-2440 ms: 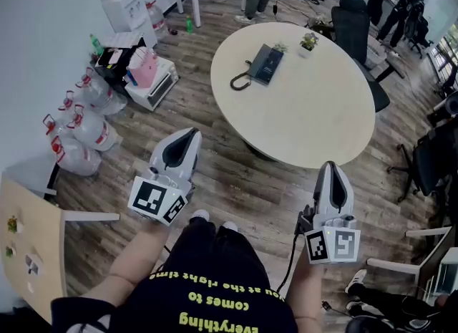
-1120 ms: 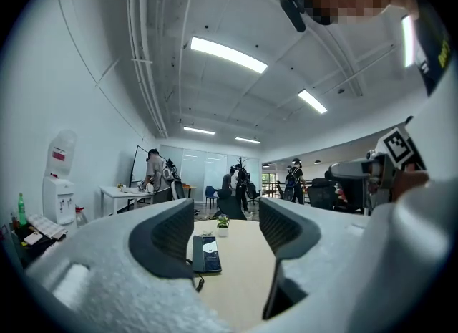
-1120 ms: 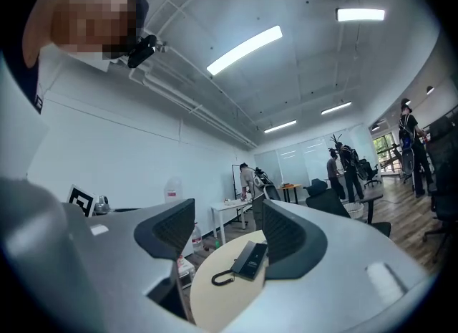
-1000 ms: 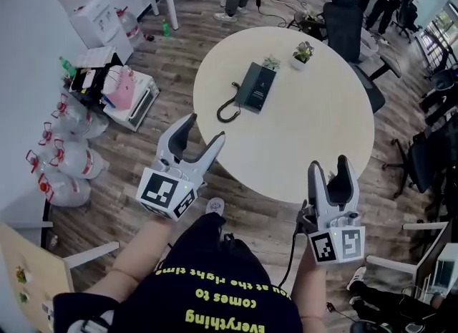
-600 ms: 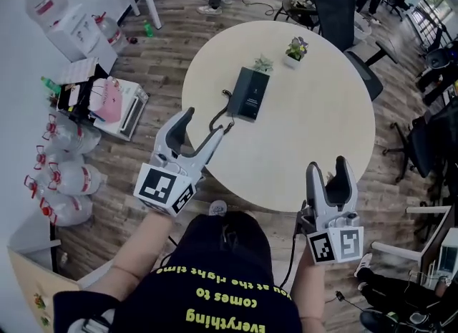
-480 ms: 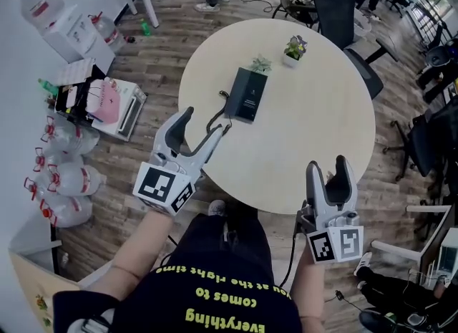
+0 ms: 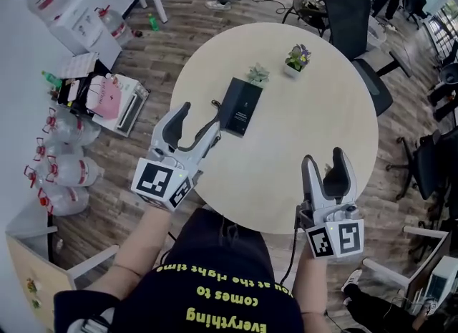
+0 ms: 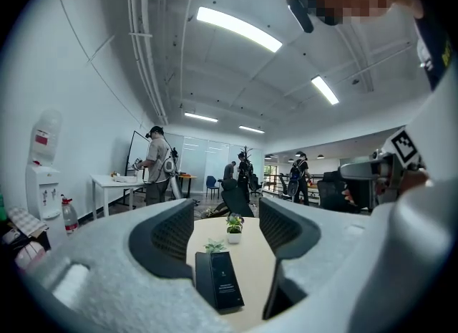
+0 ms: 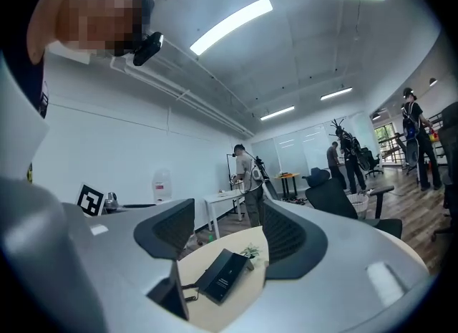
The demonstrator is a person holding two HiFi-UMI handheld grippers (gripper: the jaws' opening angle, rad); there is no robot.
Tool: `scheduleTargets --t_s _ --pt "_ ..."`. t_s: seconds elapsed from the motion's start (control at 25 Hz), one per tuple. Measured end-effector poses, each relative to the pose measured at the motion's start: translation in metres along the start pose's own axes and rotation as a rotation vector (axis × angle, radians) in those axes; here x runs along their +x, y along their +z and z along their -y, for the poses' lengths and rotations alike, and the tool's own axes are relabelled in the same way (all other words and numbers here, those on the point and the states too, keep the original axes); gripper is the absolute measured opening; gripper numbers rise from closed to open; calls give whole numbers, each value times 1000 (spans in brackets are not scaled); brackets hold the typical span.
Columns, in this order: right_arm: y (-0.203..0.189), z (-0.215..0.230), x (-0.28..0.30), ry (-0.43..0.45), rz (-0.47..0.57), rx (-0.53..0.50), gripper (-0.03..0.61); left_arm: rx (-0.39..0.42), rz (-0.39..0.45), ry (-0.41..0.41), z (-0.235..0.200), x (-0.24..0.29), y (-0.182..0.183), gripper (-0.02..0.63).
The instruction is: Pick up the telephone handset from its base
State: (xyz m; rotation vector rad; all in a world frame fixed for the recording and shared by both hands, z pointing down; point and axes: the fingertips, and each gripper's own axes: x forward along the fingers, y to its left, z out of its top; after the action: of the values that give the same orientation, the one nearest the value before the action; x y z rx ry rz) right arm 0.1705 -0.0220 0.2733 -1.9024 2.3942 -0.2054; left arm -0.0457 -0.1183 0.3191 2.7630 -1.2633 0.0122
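Nothing is lifted yet: the telephone point(image 7: 240, 105) lies upper left of centre on the round desk point(image 7: 315, 124), its handset apparently on the base (one dark slab, hard to separate). The left gripper point(image 7: 198, 114) hovers near it, fingers spread, holding nothing. The right gripper point(image 7: 323, 158), lower right, is likewise spread and empty. Reach, grasp and lift remain. The desk edge runs close on the left, a small plant point(image 7: 257, 75) stands just beyond the telephone, and bare desk lies to the right.
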Motion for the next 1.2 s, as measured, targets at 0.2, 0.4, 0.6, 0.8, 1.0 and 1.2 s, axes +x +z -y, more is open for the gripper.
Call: scheduleTargets --t_s 0.2,0.4,0.6,0.8,1.0,1.2 --pt "-8 30 16 43 -23 26 296 0 -37 53 -5 30 -16 285" --pt "-22 44 28 52 -57 51 296 -4 -81 60 -10 49 -34 285" --pt "-33 50 48 17 -48 74 291 -21 -127 26 -18 68 -59 285" --pt "-52 55 69 -11 -83 106 288 -14 -171 -8 -27 84 -81 285" --pt "-73 58 84 -20 -95 118 281 -29 -198 -15 -40 100 -105 285" --pt "-92 59 94 -34 -113 127 273 -74 -236 -35 -53 119 -132 285"
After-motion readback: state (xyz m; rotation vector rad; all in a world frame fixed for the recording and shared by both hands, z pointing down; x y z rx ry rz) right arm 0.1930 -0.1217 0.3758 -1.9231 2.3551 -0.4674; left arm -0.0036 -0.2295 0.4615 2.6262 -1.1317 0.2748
